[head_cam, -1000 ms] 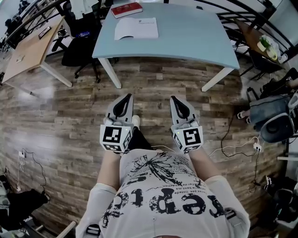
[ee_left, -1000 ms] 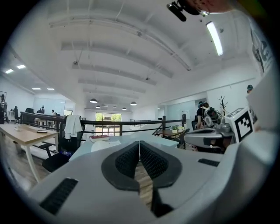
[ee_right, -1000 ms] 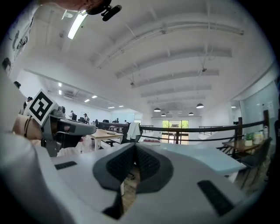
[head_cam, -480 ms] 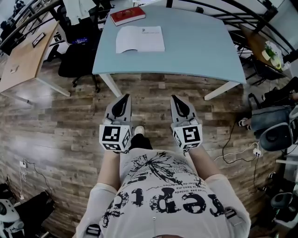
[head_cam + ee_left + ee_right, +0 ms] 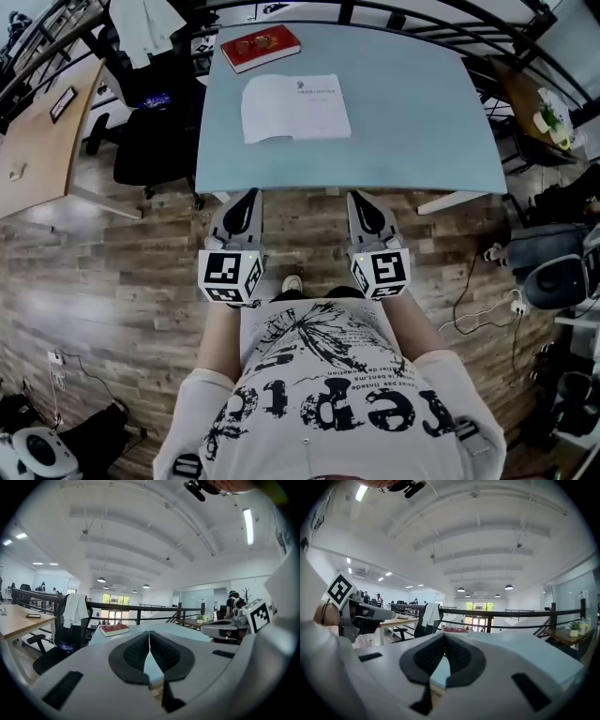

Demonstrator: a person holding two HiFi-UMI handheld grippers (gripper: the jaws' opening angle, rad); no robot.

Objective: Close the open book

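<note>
An open book (image 5: 295,106) with white pages lies flat on the light blue table (image 5: 403,122), toward its far left. Behind it lies a shut red book (image 5: 261,47), which also shows in the left gripper view as the red book (image 5: 114,629) and in the right gripper view as the red book (image 5: 454,630). My left gripper (image 5: 250,193) and right gripper (image 5: 354,195) are held side by side at the table's near edge, short of the open book. Both point about level at the table, and both are shut with nothing between the jaws. The jaws hide the open book in both gripper views.
A black office chair (image 5: 150,141) stands left of the table, with a white garment (image 5: 75,609) hung nearby. A wooden desk (image 5: 37,141) is further left. A black railing (image 5: 136,606) runs behind the table. Bags and cables (image 5: 548,267) lie on the floor at right.
The table and the open book have come nearer as the person walked forward. Both grippers now reach the table's near edge and have stayed shut.
</note>
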